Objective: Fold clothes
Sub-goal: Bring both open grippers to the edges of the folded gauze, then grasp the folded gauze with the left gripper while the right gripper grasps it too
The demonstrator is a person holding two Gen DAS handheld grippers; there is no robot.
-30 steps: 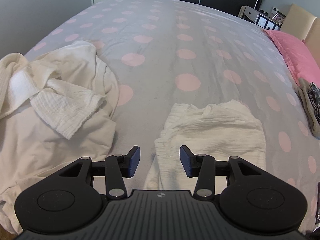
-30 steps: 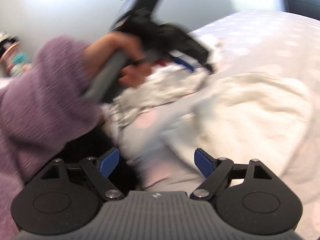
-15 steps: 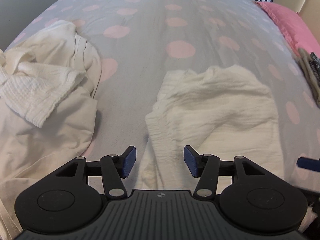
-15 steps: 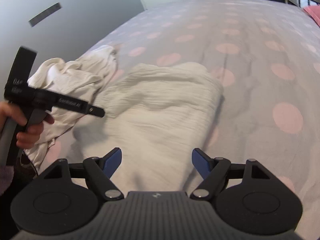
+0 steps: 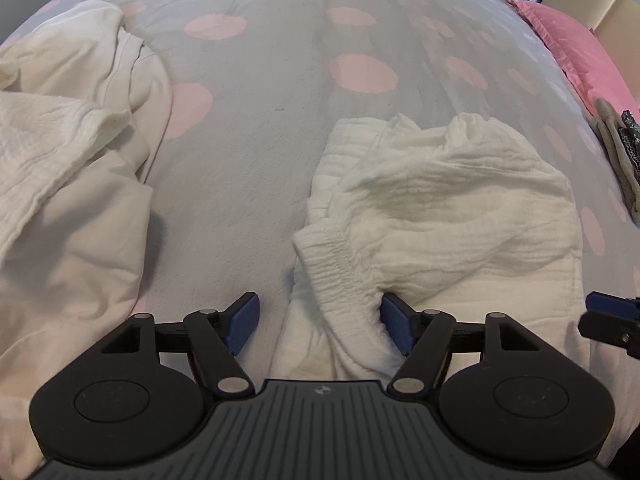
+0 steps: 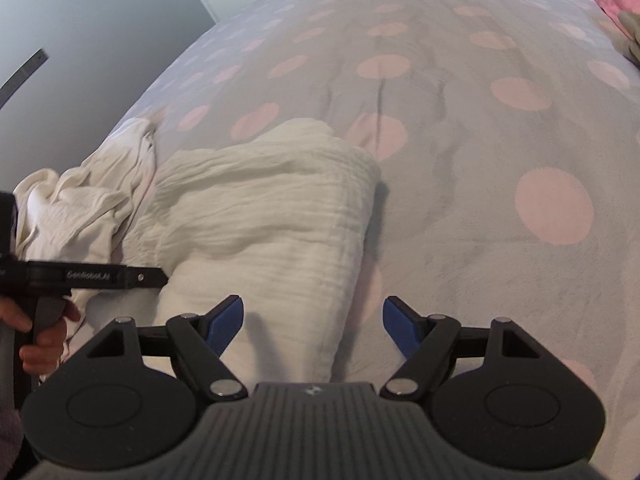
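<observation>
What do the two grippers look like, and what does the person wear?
Both the left gripper and the right gripper are black, with round discs, a ribbed grey body, silver pivot screws and blue pads on the fingers. White lettering marks one side. Clothing is hardly visible.

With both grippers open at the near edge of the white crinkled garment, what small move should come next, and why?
Probably close the left gripper on the elastic waistband. Its jaws stand open with the gathered band already between them. The right gripper is also open, over the garment's other near edge, so it could then pinch there to lift.
</observation>
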